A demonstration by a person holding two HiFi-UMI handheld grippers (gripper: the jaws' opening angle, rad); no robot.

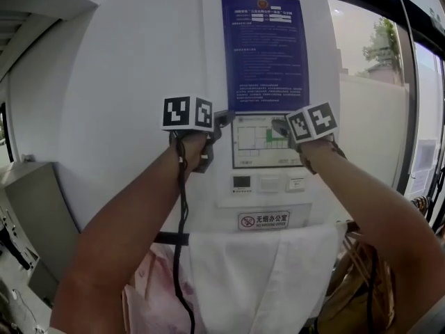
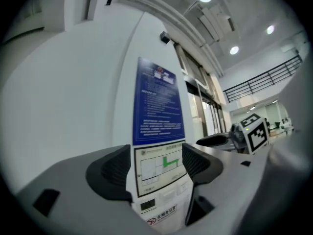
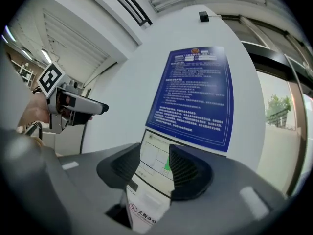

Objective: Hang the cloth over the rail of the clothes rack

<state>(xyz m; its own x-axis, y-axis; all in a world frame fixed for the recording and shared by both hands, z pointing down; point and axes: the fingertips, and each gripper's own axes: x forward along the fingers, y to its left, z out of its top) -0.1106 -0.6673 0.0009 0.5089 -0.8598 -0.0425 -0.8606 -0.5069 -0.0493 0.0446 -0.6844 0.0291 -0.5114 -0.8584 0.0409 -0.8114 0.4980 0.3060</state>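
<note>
- The white cloth (image 1: pixel 257 277) lies at the bottom of the head view, draped over the black rail (image 1: pixel 169 239), with its fold running along the top and the panel hanging down toward you.
- It looks like a soft, light, limp fabric. Expect it to sag and slide on a smooth rail, and it isn't fragile.
- If it needs evening out, pinch the top fold near either corner, one claw per side. A grip in the middle would likely bunch it.
- Your left claw (image 2: pixel 159 165) is spread wide with nothing between the pads, only the wall notices behind.
- Your right claw (image 3: pixel 155 168) is also spread and empty.
- Both claws point level at the pillar, well above the cloth and not touching it.
- No desk is in view. The rail is the only support, a thin bar mostly hidden by the cloth.
- A pink garment (image 1: pixel 149 291) hangs just left of the cloth. There are tan things (image 1: pixel 354 277) to the right, and I can't tell what they are.
- The room has a white pillar (image 1: pixel 139 82) at the far side with a blue notice (image 1: pixel 265 54) and a floor plan (image 1: pixel 261 141). A window (image 1: pixel 375 82) is on the right.
</note>
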